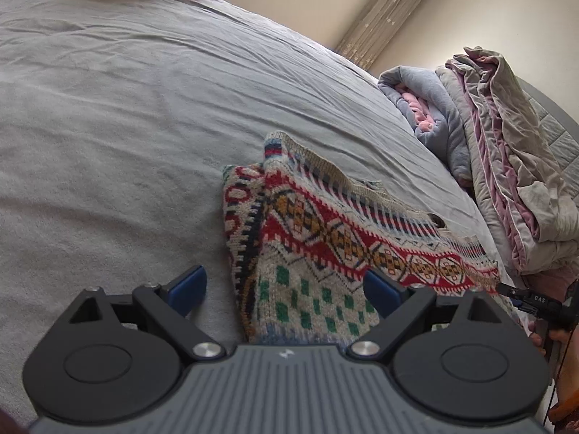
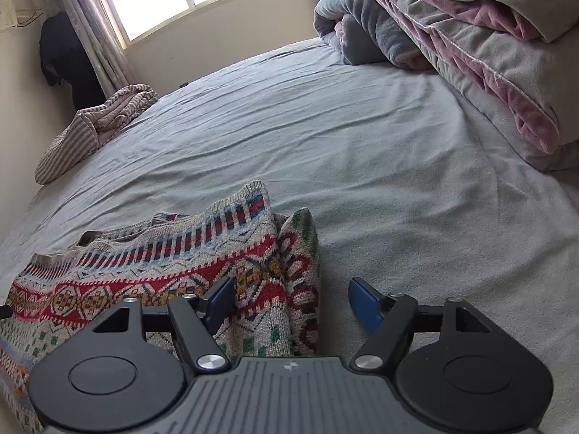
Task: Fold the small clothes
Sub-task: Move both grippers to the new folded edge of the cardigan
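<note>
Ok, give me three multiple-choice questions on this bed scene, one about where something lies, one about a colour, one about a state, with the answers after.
1. Where does the patterned sweater lie?
A. flat on the grey bedsheet
B. on top of the folded quilts
C. hanging at the window

2. What colour are the pads of the right claw?
A. red
B. blue
C. white

3. How does the left claw stand?
A. shut on the sweater
C. shut on nothing
B. open, its pads on either side of the sweater's edge without pressing it

Answers: 1 A, since the sweater lies spread on the sheet, apart from the folded quilts. 2 B, as both pads show blue. 3 B, because the fingers stand wide apart and no fabric is pinched.
</note>
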Demonstrator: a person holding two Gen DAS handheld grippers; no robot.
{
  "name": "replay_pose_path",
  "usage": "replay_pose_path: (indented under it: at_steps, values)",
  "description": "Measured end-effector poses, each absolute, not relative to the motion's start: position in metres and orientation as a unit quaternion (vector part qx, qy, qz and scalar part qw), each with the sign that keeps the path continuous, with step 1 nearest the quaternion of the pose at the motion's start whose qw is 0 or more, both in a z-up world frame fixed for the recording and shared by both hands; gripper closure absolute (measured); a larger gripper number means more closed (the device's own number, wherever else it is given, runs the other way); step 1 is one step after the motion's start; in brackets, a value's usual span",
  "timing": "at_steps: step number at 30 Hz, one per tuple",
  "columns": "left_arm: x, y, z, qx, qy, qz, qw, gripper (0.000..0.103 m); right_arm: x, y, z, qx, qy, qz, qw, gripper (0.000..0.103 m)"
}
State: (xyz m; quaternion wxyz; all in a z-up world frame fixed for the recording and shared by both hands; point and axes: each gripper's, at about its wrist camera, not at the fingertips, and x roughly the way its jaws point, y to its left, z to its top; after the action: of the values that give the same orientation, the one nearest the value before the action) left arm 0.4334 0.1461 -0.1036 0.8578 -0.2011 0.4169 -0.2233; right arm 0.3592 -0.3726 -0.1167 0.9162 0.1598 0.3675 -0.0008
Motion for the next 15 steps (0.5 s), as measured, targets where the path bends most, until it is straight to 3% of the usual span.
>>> replay_pose_path:
  at_steps: [7, 12, 14, 15]
  values:
    - [0.393, 0.189, -0.116, -0.304, 0.429, -0.289, 0.800, 0.011, 0.299, -0.388, -0.117, 0.197, 0.362, 0.053, 0.910, 0.030]
    - [0.401, 0.189, -0.125, -0.346, 0.424, -0.296, 0.783, 0.012, 0.291, -0.407, -0.133, 0.354, 0.344, 0.107, 0.863, 0.030]
    - [0.407, 0.182, -0.129, -0.365, 0.413, -0.304, 0.777, 0.015, 0.301, -0.405, -0.142, 0.393, 0.344, 0.118, 0.845, 0.041]
    - [0.410, 0.174, -0.133, -0.379, 0.412, -0.311, 0.768, 0.021, 0.305, -0.399, -0.143, 0.389, 0.344, 0.115, 0.847, 0.044]
